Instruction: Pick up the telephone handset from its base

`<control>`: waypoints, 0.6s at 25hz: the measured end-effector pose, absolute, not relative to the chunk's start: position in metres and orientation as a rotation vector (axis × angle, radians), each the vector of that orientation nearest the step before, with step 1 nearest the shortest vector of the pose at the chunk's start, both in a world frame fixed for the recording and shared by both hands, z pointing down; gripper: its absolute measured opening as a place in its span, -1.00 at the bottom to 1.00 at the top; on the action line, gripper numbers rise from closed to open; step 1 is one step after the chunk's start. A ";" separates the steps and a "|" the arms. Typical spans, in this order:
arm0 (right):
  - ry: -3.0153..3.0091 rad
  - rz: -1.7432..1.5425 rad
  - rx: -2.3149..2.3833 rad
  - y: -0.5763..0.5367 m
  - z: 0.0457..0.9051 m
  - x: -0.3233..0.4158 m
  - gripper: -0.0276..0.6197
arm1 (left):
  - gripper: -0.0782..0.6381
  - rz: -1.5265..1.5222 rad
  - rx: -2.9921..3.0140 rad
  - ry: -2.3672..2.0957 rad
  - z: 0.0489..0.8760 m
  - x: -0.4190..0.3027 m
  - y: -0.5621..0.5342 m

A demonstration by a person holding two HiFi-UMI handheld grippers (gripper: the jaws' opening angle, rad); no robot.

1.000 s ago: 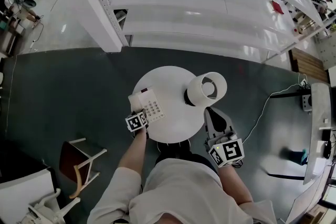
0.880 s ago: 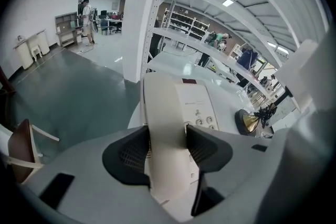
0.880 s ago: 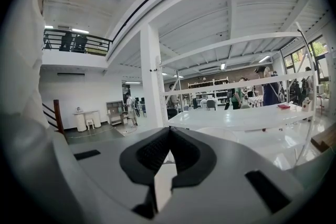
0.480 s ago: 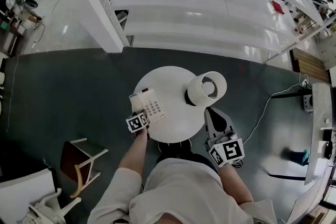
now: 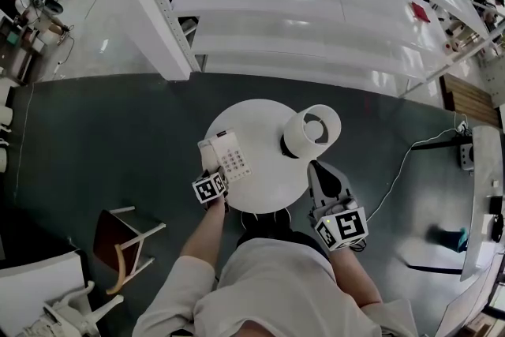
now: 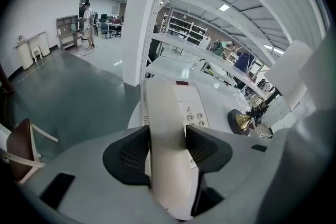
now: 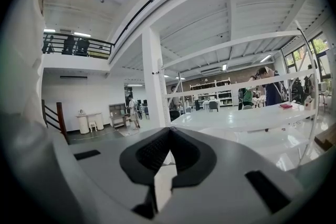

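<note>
Little differs from a second ago. In the head view the left gripper (image 5: 211, 179) still sits at the near-left edge of the round white table (image 5: 268, 118), its marker cube a touch nearer the person than before. The right gripper (image 7: 168, 139) has not stirred from its place off the table's near-right edge, below the white table lamp (image 5: 312, 132). The telephone lies where it did, at the left of the tabletop.

In the left gripper view the jaws stand fairly wide and clamp the white telephone handset (image 6: 167, 107), one dark pad pressed on each long side of it. The handset runs lengthwise away from the camera along the left side of the telephone base (image 5: 233, 160), whose keypad (image 6: 193, 115) shows just to the right of it. Whether the handset has cleared its cradle I cannot tell (its near end looms large, but its far end still lines up with the top of the base).

In the right gripper view the jaws are pressed together at their tips, with nothing between them. That gripper points out across the room, roughly level.
</note>
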State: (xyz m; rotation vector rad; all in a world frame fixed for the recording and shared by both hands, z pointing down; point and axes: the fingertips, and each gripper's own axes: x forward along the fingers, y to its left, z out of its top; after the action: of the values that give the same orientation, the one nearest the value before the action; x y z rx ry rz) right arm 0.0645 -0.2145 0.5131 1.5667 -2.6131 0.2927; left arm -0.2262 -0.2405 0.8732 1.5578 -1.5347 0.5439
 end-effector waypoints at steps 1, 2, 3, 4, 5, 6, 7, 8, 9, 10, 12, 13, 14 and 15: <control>-2.616 0.292 1.565 -0.213 0.513 0.065 -0.89 | -0.14 0.536 1.564 -1.538 0.871 -0.226 -0.240; -2.619 0.291 1.562 -0.212 0.512 0.065 -0.89 | -0.15 0.525 1.569 -1.541 0.868 -0.226 -0.239; -2.622 0.291 1.560 -0.210 0.512 0.065 -0.89 | -0.15 0.514 1.574 -1.543 0.866 -0.225 -0.238; -2.626 0.290 1.557 -0.209 0.511 0.065 -0.89 | -0.15 0.503 1.578 -1.543 0.864 -0.225 -0.238; -2.631 0.289 1.555 -0.208 0.510 0.066 -0.89 | -0.15 0.491 1.583 -1.544 0.862 -0.225 -0.237; -2.635 0.288 1.553 -0.207 0.510 0.066 -0.89 | -0.16 0.478 1.589 -1.545 0.859 -0.224 -0.237; -2.638 0.287 1.551 -0.205 0.510 0.066 -0.89 | -0.16 0.463 1.594 -1.545 0.857 -0.223 -0.236; -2.641 0.286 1.549 -0.203 0.509 0.066 -0.89 | -0.16 0.448 1.600 -1.544 0.854 -0.223 -0.235; -2.644 0.286 1.548 -0.202 0.508 0.066 -0.89 | -0.16 0.434 1.607 -1.544 0.850 -0.222 -0.234; -2.646 0.287 1.548 -0.200 0.508 0.066 -0.89 | -0.16 0.418 1.616 -1.543 0.846 -0.221 -0.234; -2.653 0.286 1.548 -0.197 0.506 0.067 -0.89 | -0.16 0.384 1.635 -1.541 0.837 -0.220 -0.232; -2.658 0.286 1.547 -0.196 0.505 0.068 -0.89 | -0.16 0.365 1.646 -1.543 0.832 -0.220 -0.233; -2.663 0.286 1.547 -0.196 0.505 0.068 -0.89 | -0.16 0.342 1.658 -1.545 0.826 -0.219 -0.233; -2.668 0.286 1.546 -0.196 0.504 0.069 -0.89 | -0.16 0.318 1.670 -1.549 0.819 -0.219 -0.234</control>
State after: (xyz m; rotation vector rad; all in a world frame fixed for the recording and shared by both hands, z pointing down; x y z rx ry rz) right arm 0.0687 -0.1955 0.5040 1.5464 -2.6682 0.2861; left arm -0.2191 -0.2336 0.8192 1.6704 -1.5486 0.3178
